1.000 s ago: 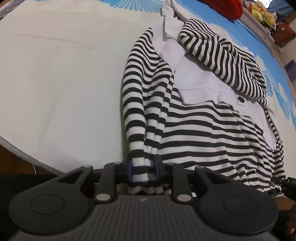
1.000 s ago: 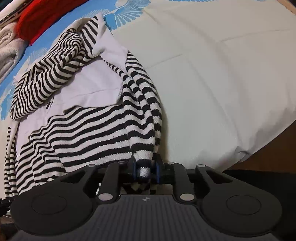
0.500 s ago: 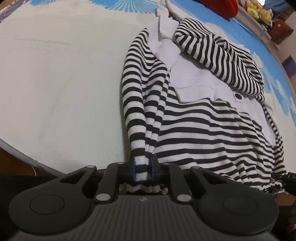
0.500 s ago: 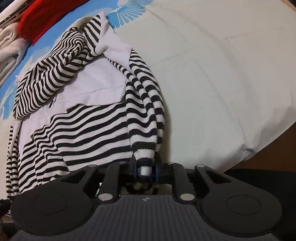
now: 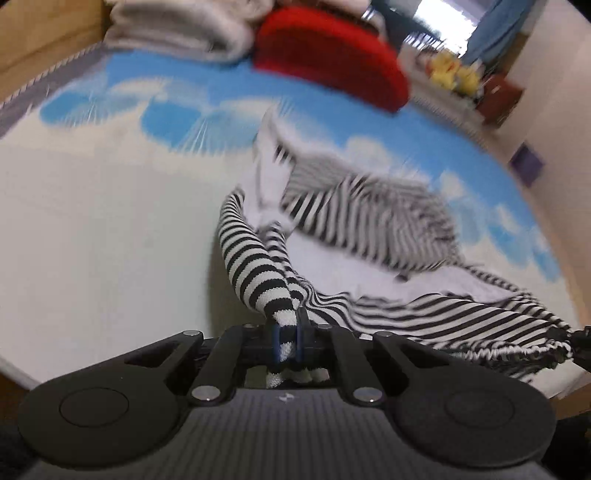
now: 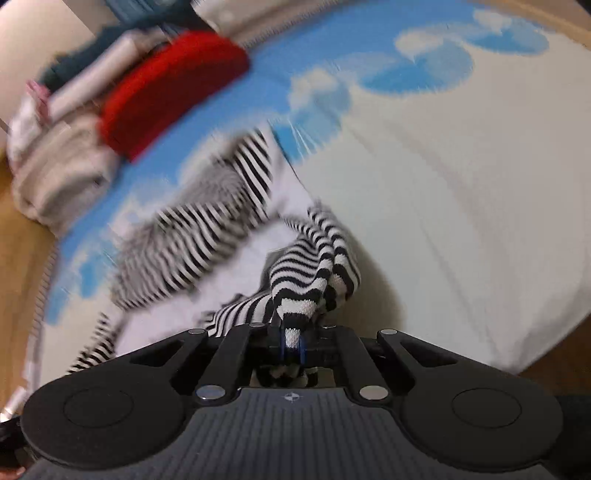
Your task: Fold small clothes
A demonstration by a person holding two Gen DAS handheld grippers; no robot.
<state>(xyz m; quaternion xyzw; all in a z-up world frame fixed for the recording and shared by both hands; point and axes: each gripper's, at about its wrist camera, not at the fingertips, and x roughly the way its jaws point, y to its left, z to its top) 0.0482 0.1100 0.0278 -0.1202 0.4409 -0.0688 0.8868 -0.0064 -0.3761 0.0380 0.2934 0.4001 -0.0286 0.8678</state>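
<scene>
A black-and-white striped garment (image 5: 369, 221) with white panels lies on the bed, blurred by motion. My left gripper (image 5: 287, 341) is shut on one bottom corner of the striped garment, and the knit fabric rises off the sheet into its jaws. In the right wrist view the striped garment (image 6: 207, 236) stretches away to the left, and my right gripper (image 6: 292, 341) is shut on the other bottom corner, which hangs bunched above the bed. The hem between both corners sags, with its far end seen at the right edge of the left wrist view.
The bed sheet (image 5: 92, 240) is cream with blue cloud print. A red cushion (image 5: 332, 62) and folded pale blankets (image 5: 177, 26) lie at the head end. Yellow plush toys (image 5: 454, 72) sit on a shelf beyond. The bed's near edge (image 6: 535, 354) drops to wooden floor.
Both grippers have pinched tighter on the striped corners and risen, lifting the hem off the sheet. The views tilted up, so the cushion and blankets now show.
</scene>
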